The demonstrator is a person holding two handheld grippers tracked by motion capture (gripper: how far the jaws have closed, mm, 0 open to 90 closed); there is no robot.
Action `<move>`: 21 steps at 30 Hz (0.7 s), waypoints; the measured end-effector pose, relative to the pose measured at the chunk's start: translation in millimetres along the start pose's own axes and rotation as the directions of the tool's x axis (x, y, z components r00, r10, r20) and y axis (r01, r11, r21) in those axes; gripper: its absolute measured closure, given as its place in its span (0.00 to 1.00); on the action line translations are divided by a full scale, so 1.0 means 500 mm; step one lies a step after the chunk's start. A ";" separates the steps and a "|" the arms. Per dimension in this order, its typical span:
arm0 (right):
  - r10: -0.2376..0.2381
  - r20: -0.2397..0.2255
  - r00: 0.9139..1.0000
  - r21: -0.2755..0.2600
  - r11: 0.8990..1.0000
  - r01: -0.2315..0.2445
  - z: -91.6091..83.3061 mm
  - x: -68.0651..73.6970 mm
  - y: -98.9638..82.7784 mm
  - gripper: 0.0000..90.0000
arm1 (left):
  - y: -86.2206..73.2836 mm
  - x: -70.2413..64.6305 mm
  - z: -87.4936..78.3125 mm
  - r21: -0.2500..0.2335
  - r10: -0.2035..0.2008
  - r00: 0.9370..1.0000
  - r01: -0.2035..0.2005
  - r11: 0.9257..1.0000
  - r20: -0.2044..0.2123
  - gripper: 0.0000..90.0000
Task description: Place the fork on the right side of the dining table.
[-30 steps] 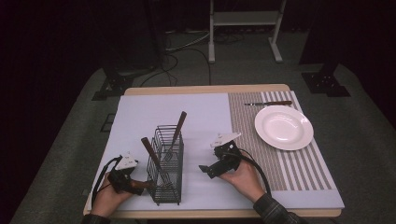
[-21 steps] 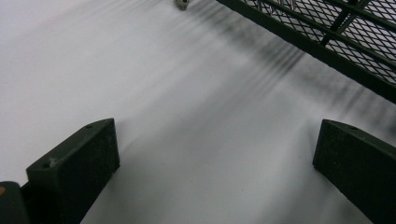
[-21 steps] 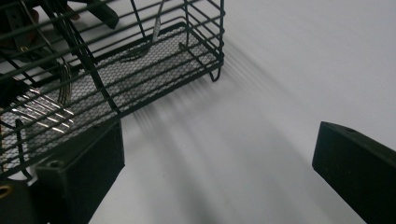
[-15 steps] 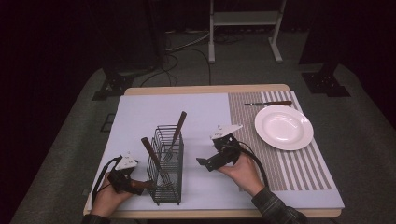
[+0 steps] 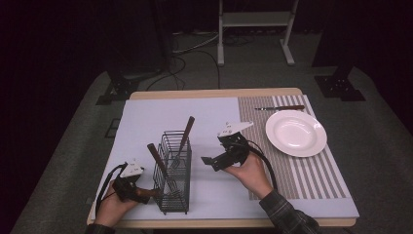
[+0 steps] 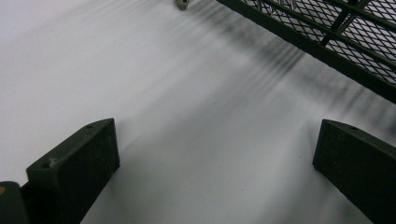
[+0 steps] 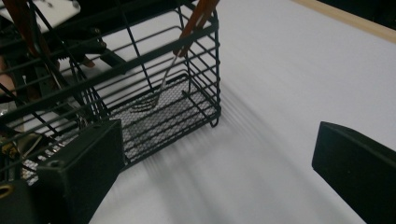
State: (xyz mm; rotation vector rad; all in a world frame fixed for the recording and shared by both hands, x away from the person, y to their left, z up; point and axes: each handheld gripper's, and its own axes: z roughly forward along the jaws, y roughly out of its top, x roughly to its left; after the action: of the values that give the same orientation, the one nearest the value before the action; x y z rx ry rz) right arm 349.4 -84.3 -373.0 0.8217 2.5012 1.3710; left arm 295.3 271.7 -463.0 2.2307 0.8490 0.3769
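A black wire basket (image 5: 173,170) stands on the white mat (image 5: 146,117) at the front left. Two wooden-handled utensils lean in it, one handle (image 5: 186,129) tilting far-right and the other (image 5: 155,153) tilting left. My left gripper (image 5: 147,192) rests low on the mat against the basket's left side; its own view shows the jaws open (image 6: 215,158) over bare mat, with the basket's mesh (image 6: 336,28) at upper right. My right gripper (image 5: 210,162) is held above the mat right of the basket and points at it, open (image 7: 219,163). A fork's tines (image 7: 149,100) rest on the basket floor (image 7: 177,116).
A white plate (image 5: 295,132) sits on a striped placemat (image 5: 311,175) at the right, with a knife (image 5: 280,107) lying just behind it. The table's wooden far edge (image 5: 214,93) runs behind the mat. Metal stand legs and cables are on the floor beyond.
My right gripper has moved a little away from the person, toward the table's middle, still open. The left gripper and the basket have stayed put.
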 end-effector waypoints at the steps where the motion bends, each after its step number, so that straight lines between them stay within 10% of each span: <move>1: -0.004 0.002 1.000 -0.007 1.000 0.004 0.000 -0.001 0.006 0.02 | 0.000 0.000 0.000 0.000 0.000 1.000 0.000 1.000 0.000 0.00; 21: -0.005 -0.046 0.999 -0.074 0.997 0.002 0.010 -0.010 0.063 0.15 | 0.000 0.000 0.000 -0.002 0.002 1.000 -0.002 1.000 -0.003 0.00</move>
State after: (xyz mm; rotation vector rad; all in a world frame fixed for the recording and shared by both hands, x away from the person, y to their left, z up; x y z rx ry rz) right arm 367.5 -70.0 -350.5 0.7795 2.4673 1.4882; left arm 295.3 271.7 -463.2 2.2298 0.8469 0.3817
